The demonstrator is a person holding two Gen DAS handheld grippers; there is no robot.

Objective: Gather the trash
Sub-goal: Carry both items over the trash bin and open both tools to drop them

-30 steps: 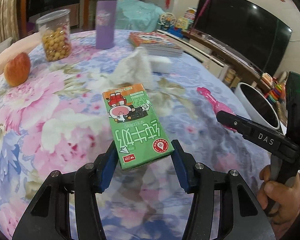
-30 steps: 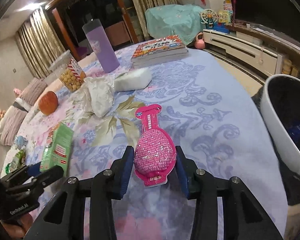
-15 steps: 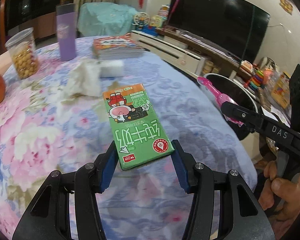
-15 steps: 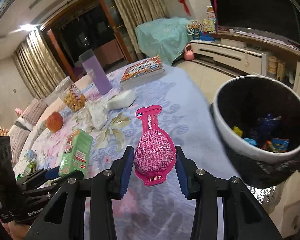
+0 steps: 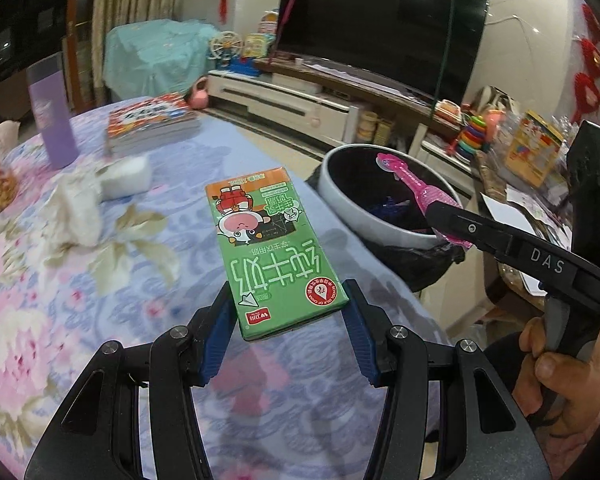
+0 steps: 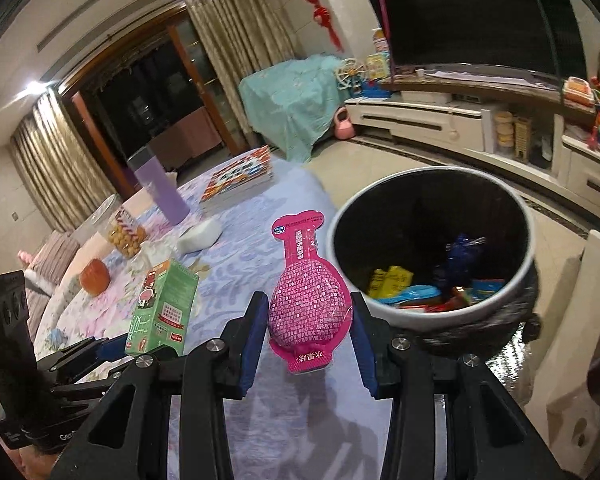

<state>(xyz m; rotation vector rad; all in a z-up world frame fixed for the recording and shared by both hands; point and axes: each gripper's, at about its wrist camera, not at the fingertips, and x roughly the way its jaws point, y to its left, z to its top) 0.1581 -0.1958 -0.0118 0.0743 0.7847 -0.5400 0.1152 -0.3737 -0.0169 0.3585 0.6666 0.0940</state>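
Note:
My left gripper is shut on a green milk carton and holds it above the table's edge; the carton also shows in the right wrist view. My right gripper is shut on a pink bottle-shaped packet, held beside the rim of the white trash bin. In the left wrist view the packet sits over the bin. The bin holds several wrappers.
On the flowered tablecloth lie crumpled white paper, a white block, a stack of books, a purple tumbler, a snack jar and an apple. A TV stand lies beyond.
Both grippers have swung right with their loads, from over the table towards the bin. The pink packet now sits at the bin's rim.

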